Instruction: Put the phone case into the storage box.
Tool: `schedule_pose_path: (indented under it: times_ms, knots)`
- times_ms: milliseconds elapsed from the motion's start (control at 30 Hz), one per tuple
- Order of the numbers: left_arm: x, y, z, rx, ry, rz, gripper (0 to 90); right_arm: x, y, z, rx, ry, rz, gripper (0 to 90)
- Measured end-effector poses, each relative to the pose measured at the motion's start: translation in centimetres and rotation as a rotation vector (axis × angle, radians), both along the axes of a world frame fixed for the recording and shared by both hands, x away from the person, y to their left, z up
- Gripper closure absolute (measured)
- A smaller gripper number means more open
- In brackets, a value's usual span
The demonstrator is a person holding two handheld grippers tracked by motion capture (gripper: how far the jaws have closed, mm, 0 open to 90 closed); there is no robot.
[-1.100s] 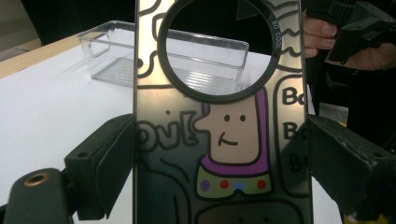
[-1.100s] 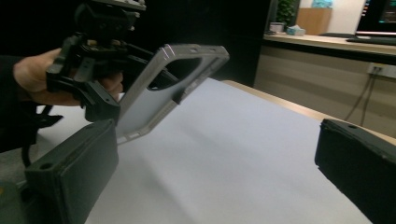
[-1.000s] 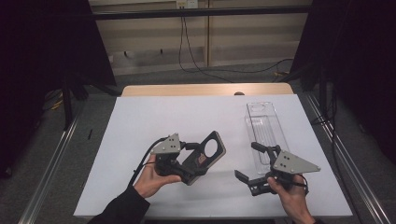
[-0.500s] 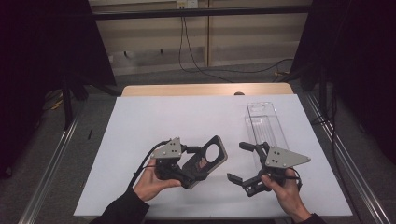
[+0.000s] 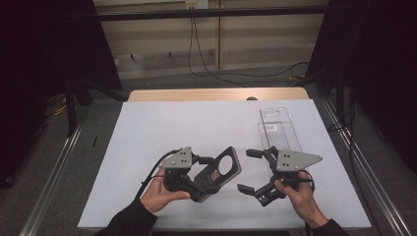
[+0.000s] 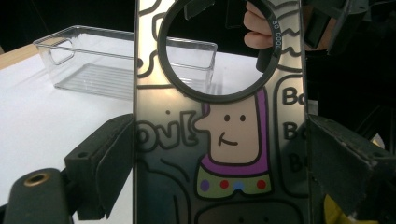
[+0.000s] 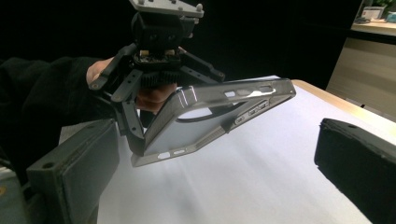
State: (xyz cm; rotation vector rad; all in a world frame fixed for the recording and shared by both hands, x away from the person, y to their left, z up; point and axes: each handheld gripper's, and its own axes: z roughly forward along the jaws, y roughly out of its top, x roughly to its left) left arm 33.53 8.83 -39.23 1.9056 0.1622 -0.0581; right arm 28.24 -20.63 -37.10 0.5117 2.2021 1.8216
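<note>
My left gripper (image 5: pixel 209 169) is clamped on a phone case (image 5: pixel 219 172), its jaws pressing the two long edges; in the left gripper view the case (image 6: pixel 224 140) stands between them with its printed back toward the camera and the ring cutout at the far end. So the case is held off the white table (image 5: pixel 162 132), low over its near middle, with its long axis running away from my left hand (image 5: pixel 160 189) and up to the right, toward my other hand. My right gripper (image 5: pixel 253 169) stands with its jaws wide apart and nothing between them, just to the right of the case's free end and not touching it. In the right gripper view the case (image 7: pixel 210 116) lies ahead and a little left of centre, seen edge-on with the button cutouts along its side facing me, tilted so the far end is higher. I judge that the right gripper is the one to close in: the free ring end is nearest its jaws, and they would have to line up across the case's short width to take it. The clear bin (image 5: pixel 278 130) sits behind my right hand (image 5: pixel 300 196), well apart from the case.
</note>
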Motion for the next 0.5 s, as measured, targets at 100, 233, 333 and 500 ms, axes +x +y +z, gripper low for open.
schedule_pose_path:
  times_ms: [100,233,333,500]
  knots:
    - [-0.1,0.0,0.0,0.0,0.011,0.001,12.2,0.1,-0.1,0.2,-0.005,-0.001,0.021,0.2]
    - [-0.1,-0.2,0.1,0.0,0.009,-0.011,12.2,0.4,-0.1,0.2,-0.023,0.013,0.044,0.6]
    - [-0.3,-0.3,0.2,0.002,0.006,-0.023,12.2,0.7,0.1,0.2,-0.033,0.026,0.058,0.6]
    - [-0.4,-0.4,0.2,0.007,0.01,-0.033,12.2,1.1,0.0,0.6,-0.045,0.04,0.083,0.4]
